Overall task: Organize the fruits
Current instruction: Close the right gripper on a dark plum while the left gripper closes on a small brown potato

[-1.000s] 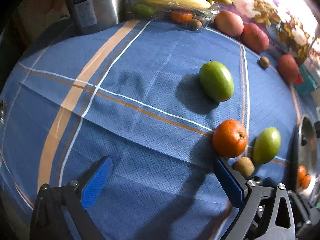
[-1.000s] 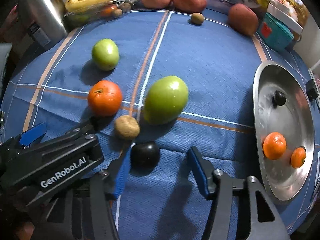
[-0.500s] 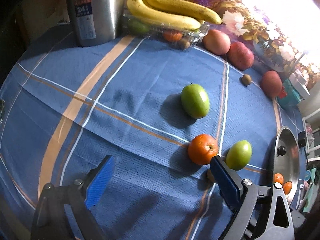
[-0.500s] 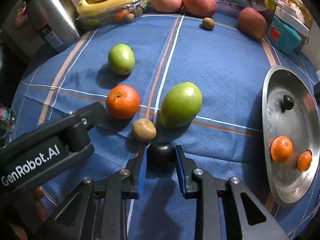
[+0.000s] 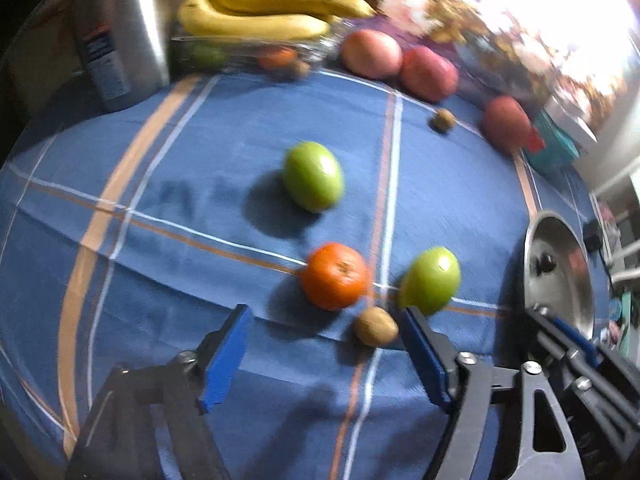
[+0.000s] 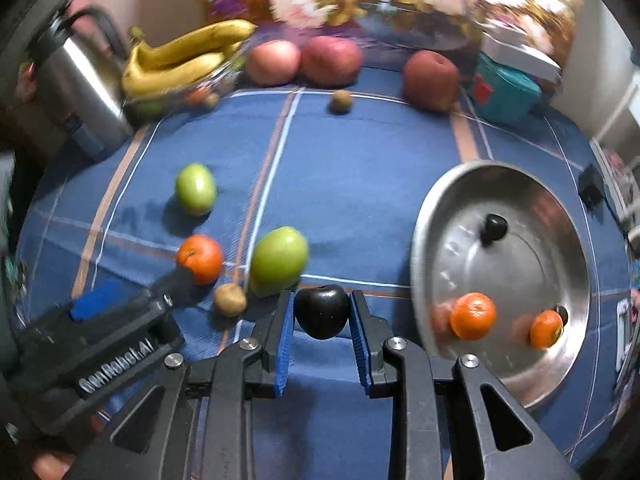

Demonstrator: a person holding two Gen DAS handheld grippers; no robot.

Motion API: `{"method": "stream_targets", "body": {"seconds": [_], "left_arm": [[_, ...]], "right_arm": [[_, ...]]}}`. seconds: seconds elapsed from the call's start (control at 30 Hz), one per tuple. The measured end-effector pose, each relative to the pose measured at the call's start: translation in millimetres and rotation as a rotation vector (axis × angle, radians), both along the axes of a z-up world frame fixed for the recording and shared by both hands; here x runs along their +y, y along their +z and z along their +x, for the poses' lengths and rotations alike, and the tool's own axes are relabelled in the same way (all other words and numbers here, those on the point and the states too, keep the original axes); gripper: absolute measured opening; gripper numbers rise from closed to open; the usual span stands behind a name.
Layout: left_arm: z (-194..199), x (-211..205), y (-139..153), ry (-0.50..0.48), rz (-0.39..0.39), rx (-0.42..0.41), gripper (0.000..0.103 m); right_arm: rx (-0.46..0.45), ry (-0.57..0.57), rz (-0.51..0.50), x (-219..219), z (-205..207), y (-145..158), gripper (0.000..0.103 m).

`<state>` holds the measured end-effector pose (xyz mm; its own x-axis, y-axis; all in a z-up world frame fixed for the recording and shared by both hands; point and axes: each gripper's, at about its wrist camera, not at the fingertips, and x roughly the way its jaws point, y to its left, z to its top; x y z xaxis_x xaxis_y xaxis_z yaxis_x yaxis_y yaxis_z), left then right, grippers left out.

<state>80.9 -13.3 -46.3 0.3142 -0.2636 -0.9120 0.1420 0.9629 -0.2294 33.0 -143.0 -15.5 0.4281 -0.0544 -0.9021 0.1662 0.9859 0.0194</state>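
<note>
My right gripper (image 6: 321, 300) is shut on a small black plum (image 6: 322, 314), held just above the blue cloth (image 6: 360, 184). To its right lies a steel tray (image 6: 448, 208) with two tangerines (image 6: 473, 316) and another dark fruit (image 6: 495, 227). An orange (image 5: 334, 276), a green mango (image 5: 430, 278) and a brown kiwi (image 5: 376, 326) lie together on the cloth; a second green mango (image 5: 313, 182) lies further back. My left gripper (image 5: 326, 316) hovers over the cloth with its jaws closing; the kiwi lies just inside the right finger, and no pad touches any fruit.
At the back stand a steel thermos (image 6: 80, 92), bananas (image 6: 184, 56) on a clear box, three red apples (image 6: 332, 60), a lone kiwi (image 6: 340, 101) and a teal box (image 6: 506, 94). The cloth's left part is bare.
The right gripper closed on the black plum and lifted it off the cloth. The left gripper rose, shifted toward the orange and kiwi, and its jaws narrowed.
</note>
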Motion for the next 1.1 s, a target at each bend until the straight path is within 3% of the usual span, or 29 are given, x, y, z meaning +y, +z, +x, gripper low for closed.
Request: {"method": "stream_targets", "body": {"seconds": [0.1, 0.27, 0.4, 0.5, 0.83, 1.1], "left_arm": [[-1.3, -13.6, -4.8, -0.045, 0.008, 0.018, 0.065], [-0.7, -32.1, -10.7, -0.092, 0.047, 0.023, 0.065], [2.0, -46.0, -18.0, -0.116, 0.063, 0.037, 0.055], [2.6, -52.8, -20.3, -0.127, 0.095, 0.027, 0.054], [2.8, -53.0, -15.8, -0.132, 0.101, 0.021, 0.03], [0.6, -48.8, -7.4, -0.126, 0.104, 0.015, 0.029]], "right_arm": [[-0.02, -0.032, 0.014, -12.6, -4.5, 8.7, 0.029], [-0.042, -0.045, 0.031, -23.4, -9.1, 17.9, 0.029], [-0.042, -0.052, 0.05, -28.3, -8.1, 17.5, 0.028], [-0.041, -0.053, 0.056, -31.5, -7.8, 16.4, 0.028], [-0.053, -0.066, 0.098, -41.1, -10.0, 20.0, 0.028], [-0.065, -0.068, 0.118, -44.2, -11.1, 24.3, 0.028]]}}
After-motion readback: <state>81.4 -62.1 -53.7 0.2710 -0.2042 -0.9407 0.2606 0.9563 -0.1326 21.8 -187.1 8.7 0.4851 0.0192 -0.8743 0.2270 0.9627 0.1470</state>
